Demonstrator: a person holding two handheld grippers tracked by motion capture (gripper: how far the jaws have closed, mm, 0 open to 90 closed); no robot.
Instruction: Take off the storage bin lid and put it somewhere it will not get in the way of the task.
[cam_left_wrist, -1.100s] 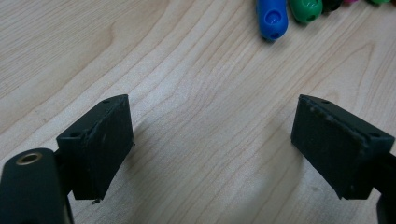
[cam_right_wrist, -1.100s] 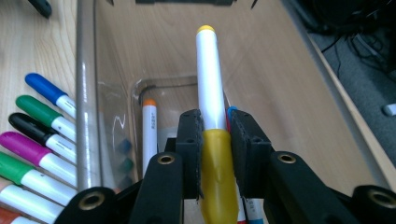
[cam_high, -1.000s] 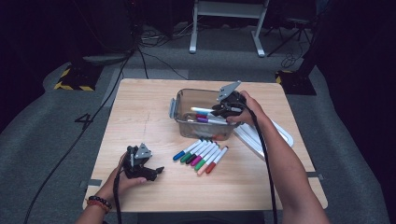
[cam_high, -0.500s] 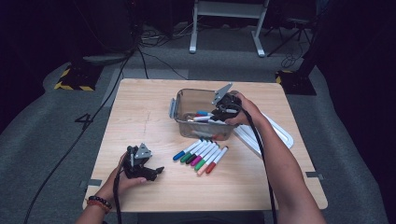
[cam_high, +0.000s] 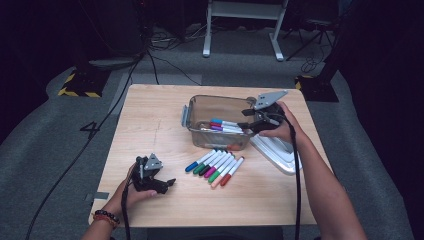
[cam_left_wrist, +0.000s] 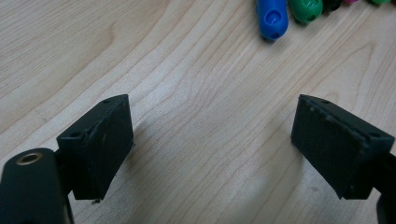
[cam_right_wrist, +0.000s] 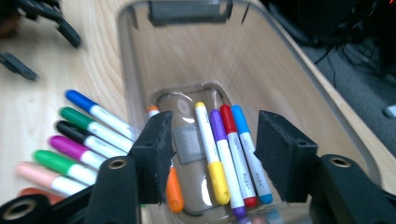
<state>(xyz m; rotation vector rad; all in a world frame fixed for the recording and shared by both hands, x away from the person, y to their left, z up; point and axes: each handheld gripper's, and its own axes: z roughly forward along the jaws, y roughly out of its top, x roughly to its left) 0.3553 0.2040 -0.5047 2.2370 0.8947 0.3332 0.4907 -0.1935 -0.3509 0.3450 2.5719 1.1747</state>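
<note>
Your right gripper (cam_high: 248, 120) hangs over the clear bin (cam_high: 192, 107) at centre frame, jaws just opened and empty above the markers (cam_right_wrist: 226, 144) lying inside, while your left gripper (cam_high: 167, 183) rests at lower left, jaws apart on bare table (cam_high: 150, 120) beside the marker row (cam_high: 216, 167).

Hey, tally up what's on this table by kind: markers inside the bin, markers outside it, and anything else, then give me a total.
Markers in the clear bin: 5
Markers in the row on the table: 7
Clear bin: 1
Lid beside the bin: 1
Total: 14
</note>
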